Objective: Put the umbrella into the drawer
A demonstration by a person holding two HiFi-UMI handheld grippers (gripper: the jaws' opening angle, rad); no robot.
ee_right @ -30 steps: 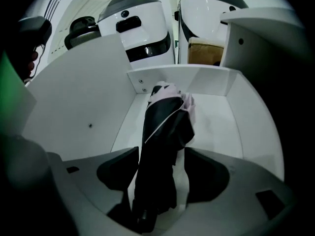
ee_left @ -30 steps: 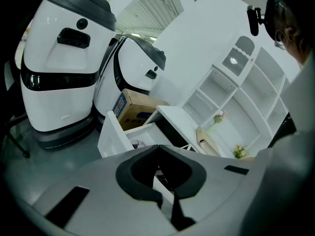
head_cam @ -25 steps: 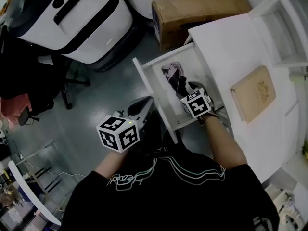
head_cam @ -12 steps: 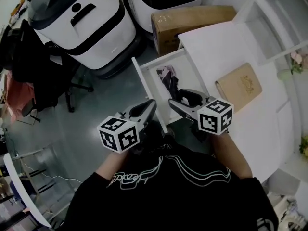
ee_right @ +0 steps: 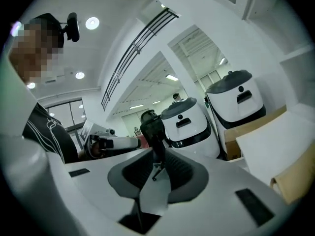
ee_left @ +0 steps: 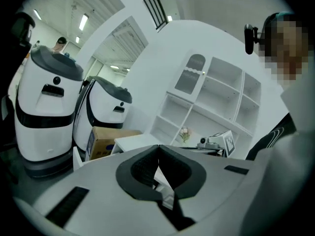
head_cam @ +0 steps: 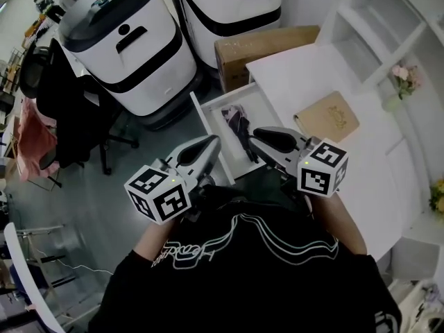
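The folded umbrella [head_cam: 239, 122], dark with pink patches, lies inside the open white drawer [head_cam: 205, 116] that juts out from the desk. Neither gripper touches it. Both are raised in front of the person's chest and point roughly level. My left gripper [head_cam: 215, 139] hangs over the drawer's left rim, its jaws [ee_left: 158, 146] shut with nothing in them. To its right, my right gripper [head_cam: 255, 134] hovers above the drawer's near end. Its jaws [ee_right: 156, 151] are closing, the tips all but together, and nothing is between them.
A white desk [head_cam: 305, 82] with a tan book [head_cam: 326, 116] lies to the right, with white shelves [head_cam: 374, 26] and a small flower vase [head_cam: 401, 78] behind. A cardboard box [head_cam: 263, 44] and two white machines [head_cam: 132, 40] stand beyond the drawer. An office chair [head_cam: 62, 96] stands left.
The right gripper has lifted out of the drawer, leaving the umbrella lying there, and its wide jaws have come together. The left gripper has also risen.
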